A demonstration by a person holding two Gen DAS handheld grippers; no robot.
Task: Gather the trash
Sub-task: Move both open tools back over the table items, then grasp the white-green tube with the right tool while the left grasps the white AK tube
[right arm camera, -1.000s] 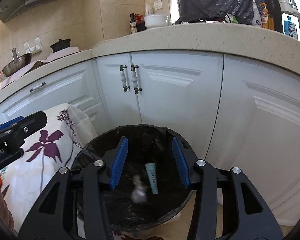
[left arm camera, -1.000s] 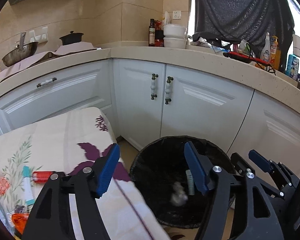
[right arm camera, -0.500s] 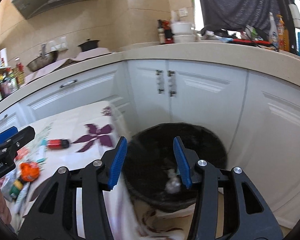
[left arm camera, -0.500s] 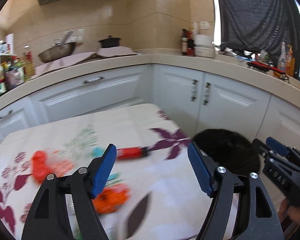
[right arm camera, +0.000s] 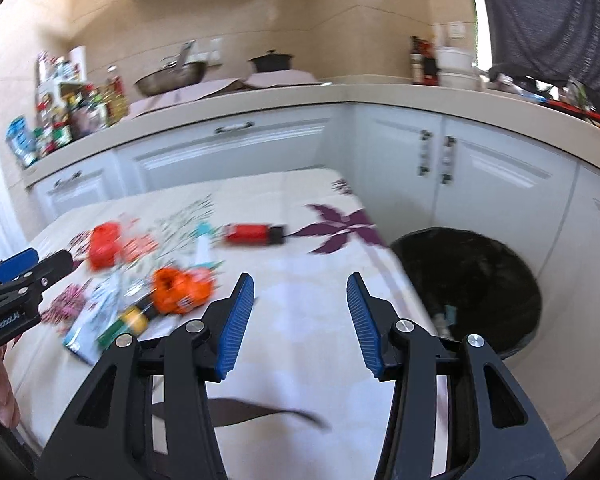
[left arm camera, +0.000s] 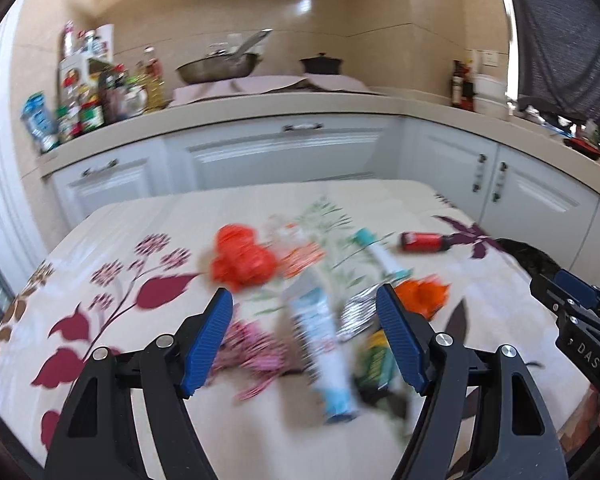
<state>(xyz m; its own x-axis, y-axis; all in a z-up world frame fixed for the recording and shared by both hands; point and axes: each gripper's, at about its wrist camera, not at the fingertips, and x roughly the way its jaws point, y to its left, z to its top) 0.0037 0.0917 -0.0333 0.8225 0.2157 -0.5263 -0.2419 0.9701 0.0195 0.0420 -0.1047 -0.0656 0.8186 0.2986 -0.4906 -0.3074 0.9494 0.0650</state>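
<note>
Trash lies in a loose cluster on the flowered tablecloth (left arm camera: 380,432), filling the middle of the left wrist view: a pale blue tube (left arm camera: 320,344) running down toward the lower centre, a pink patterned wrapper (left arm camera: 252,350) at its left, a crumpled red bag (left arm camera: 240,260) above, an orange wrapper (left arm camera: 422,294) right of centre, a green packet (left arm camera: 374,366) below that, a teal-capped tube (left arm camera: 382,256) and, apart at the upper right, a red bottle (left arm camera: 424,242). All of it is blurred, so finer detail cannot be read. The black-lined bin (right arm camera: 480,280) stands at the right of the right wrist view, off the table's edge, with a few pieces already at its bottom.

Risks, as I judge them: the pieces overlap, so a closing pinch could catch two at once or only a corner, and a light wrapper could slip free over the floor on the way to the bin. The tube is smooth and may squirt out of flat pads. Pressing too low could snag the cloth and drag the pile.

The left gripper (left arm camera: 304,340) has its jaws wide apart, empty, framing the blue tube without touching it. The right gripper (right arm camera: 300,312) stands partly open, also empty, over bare cloth between the cluster and the bin.
</note>
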